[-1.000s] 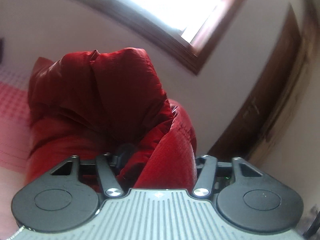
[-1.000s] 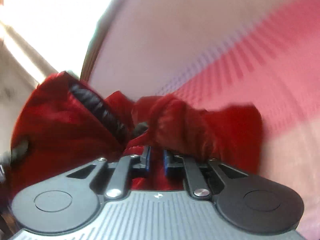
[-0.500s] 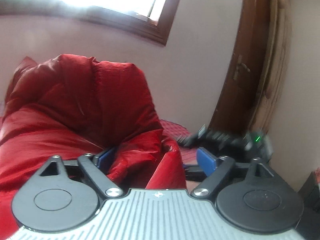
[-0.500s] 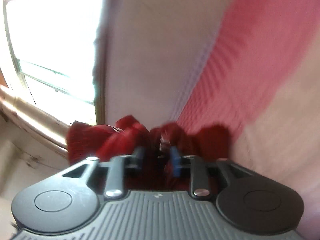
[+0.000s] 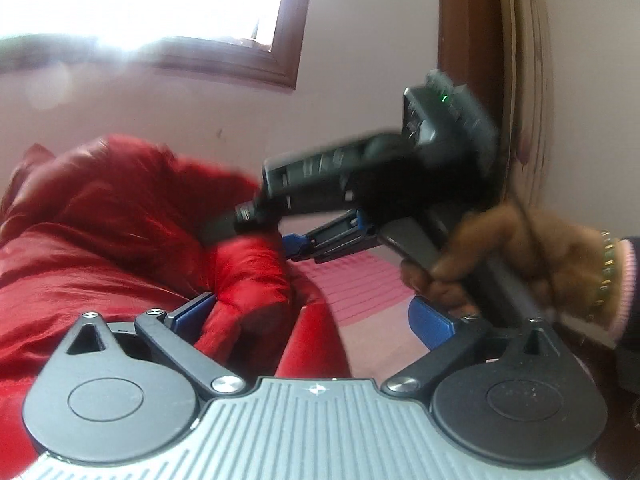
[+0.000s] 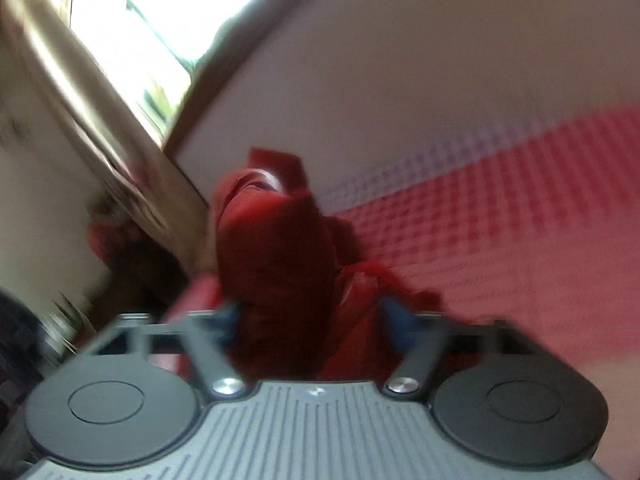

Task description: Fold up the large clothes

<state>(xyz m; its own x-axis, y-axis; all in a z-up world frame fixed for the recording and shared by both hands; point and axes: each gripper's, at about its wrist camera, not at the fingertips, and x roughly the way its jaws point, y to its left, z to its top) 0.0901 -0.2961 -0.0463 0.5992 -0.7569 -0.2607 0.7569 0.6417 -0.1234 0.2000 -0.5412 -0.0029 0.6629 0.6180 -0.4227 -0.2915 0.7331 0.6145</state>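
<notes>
Red padded jacket (image 5: 120, 248) lies bunched on the pink bed cover (image 6: 520, 232), between folds: left gripper (image 5: 312, 316) opening, released; right gripper (image 6: 312, 312) closing, unclamped; next needs regrasping an edge.

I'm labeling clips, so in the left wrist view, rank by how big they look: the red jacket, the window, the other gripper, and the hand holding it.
1. Red jacket
2. Window
3. Other gripper, though nearness to the camera and blur inflate it, so its rank against the window is unsure
4. Hand
</notes>
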